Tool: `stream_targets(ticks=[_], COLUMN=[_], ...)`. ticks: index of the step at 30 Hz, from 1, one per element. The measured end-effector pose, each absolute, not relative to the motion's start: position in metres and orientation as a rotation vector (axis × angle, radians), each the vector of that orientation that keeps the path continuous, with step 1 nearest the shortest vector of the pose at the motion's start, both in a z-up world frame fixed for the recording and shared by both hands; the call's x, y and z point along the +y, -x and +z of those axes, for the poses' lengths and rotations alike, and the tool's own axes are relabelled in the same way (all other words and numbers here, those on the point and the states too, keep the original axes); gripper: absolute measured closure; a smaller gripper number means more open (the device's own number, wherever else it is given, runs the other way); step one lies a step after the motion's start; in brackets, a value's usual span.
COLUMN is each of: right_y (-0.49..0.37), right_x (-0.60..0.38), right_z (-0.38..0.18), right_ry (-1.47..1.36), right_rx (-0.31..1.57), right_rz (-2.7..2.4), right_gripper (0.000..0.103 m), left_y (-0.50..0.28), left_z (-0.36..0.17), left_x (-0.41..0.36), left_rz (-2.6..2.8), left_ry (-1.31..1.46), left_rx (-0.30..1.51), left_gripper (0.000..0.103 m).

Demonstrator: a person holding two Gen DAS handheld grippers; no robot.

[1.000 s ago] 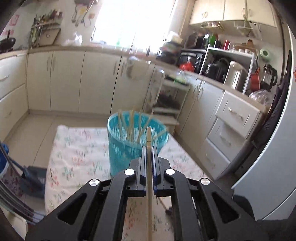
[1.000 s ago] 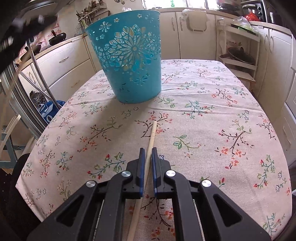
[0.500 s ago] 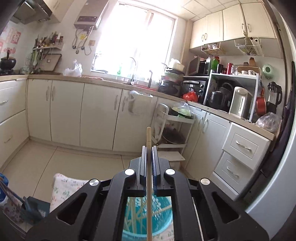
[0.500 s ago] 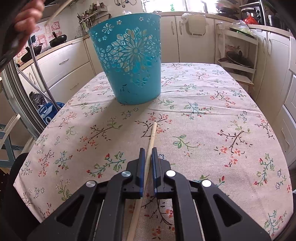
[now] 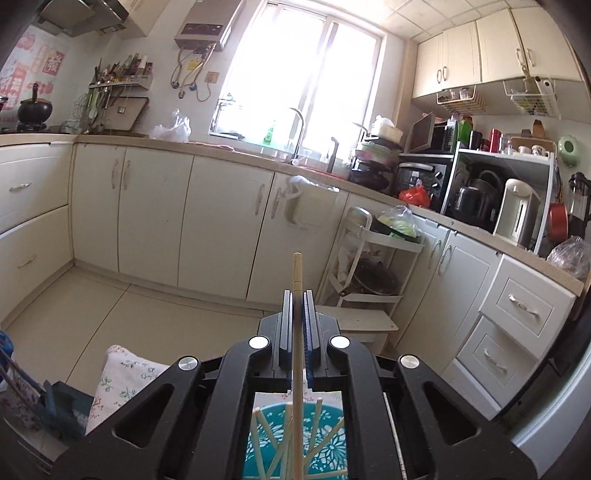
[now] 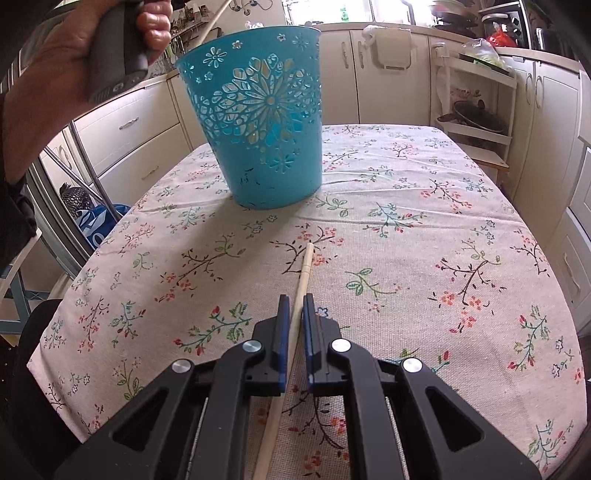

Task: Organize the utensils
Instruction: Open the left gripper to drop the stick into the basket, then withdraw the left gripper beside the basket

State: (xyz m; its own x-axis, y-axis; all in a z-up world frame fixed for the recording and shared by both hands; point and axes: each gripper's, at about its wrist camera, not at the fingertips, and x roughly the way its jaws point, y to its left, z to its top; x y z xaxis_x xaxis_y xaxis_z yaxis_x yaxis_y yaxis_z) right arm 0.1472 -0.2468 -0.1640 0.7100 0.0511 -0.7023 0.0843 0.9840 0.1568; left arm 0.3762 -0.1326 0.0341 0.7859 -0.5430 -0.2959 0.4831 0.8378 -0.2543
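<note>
— So, which way does the pale wooden chopstick (image 5: 297,275) in the left gripper (image 5: 297,299) point?

— Forward and up past the fingertips, its long axis in line with the fingers. The jaws are clamped on its shaft, and its lower part runs down over the mouth of the teal plastic basket with flower cut-outs (image 5: 325,443). In the right wrist view the same stick shows as a thin slanted line (image 6: 218,16) above the basket (image 6: 258,122), beside the person's hand (image 6: 70,59) gripping the dark handle.

— And the right gripper (image 6: 294,306)?

— Its jaws are closed on a second pale wooden chopstick (image 6: 306,264). That one lies with its long axis running away from the camera toward the basket, leaning slightly right. Its far tip is on or just over the floral tablecloth (image 6: 424,258), well short of the basket's base; I can't tell which.

— How many chopsticks altogether?

— Two held, one per gripper. Inside the basket, the left wrist view shows at least five more (image 5: 319,415) leaning at different angles, fanned against the wall; the gripper body hides the rest, so I can't give an exact count.

— And baskets?

— One, upright on the tablecloth, on the far half of the table.
</note>
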Motion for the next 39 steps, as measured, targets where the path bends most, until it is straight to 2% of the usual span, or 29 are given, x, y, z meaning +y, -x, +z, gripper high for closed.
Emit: stream_targets(ticks=[13, 15, 17, 18, 24, 30, 34, 36, 37, 39], right_y=[-0.147, -0.147, -0.147, -0.148, -0.152, -0.162, -0.16, -0.157, -0.156, -0.156], right_x=[-0.246, -0.245, -0.244, -0.244, -0.249, -0.233, -0.227, -0.23, -0.231, -0.233], right_z=[-0.164, -0.164, -0.163, -0.163, -0.161, -0.158, -0.158, -0.158, -0.158, -0.158], right_ry=[-0.17, -0.166, -0.163, -0.165, -0.229, -0.116, -0.041, -0.036, -0.036, -0.05], right_rx=[0.784, 0.785, 0.787, 0.789, 0.823, 0.868, 0.888, 0.889, 0.888, 0.892], right_rz=[-0.021, -0.016, -0.001, 0.003, 0.015, -0.034, -0.048, -0.05, -0.054, -0.058], right_gripper=[0.094, 0.091, 0.086, 0.084, 0.082, 0.082, 0.084, 0.087, 0.087, 0.095], left_y=[-0.361, -0.353, -0.34, -0.33, -0.285, -0.278, -0.27, -0.268, -0.267, -0.267], left_z=[-0.007, -0.012, -0.017, -0.019, -0.051, -0.109, -0.121, -0.122, -0.123, -0.125], left_x=[-0.128, -0.12, -0.103, -0.091, -0.034, -0.02, -0.021, -0.022, -0.022, -0.022], left_rz=[-0.563, -0.548, -0.51, -0.486, -0.353, -0.285, -0.275, -0.267, -0.262, -0.245], left_ry=[0.089, 0.078, 0.081, 0.09, 0.119, 0.104, 0.069, 0.06, 0.058, 0.051], left_rx=[0.47, 0.481, 0.481, 0.473, 0.488, 0.641, 0.647, 0.653, 0.651, 0.659], left_gripper=[0.096, 0.084, 0.057, 0.049, 0.018, 0.018, 0.014, 0.008, 0.008, 0.008])
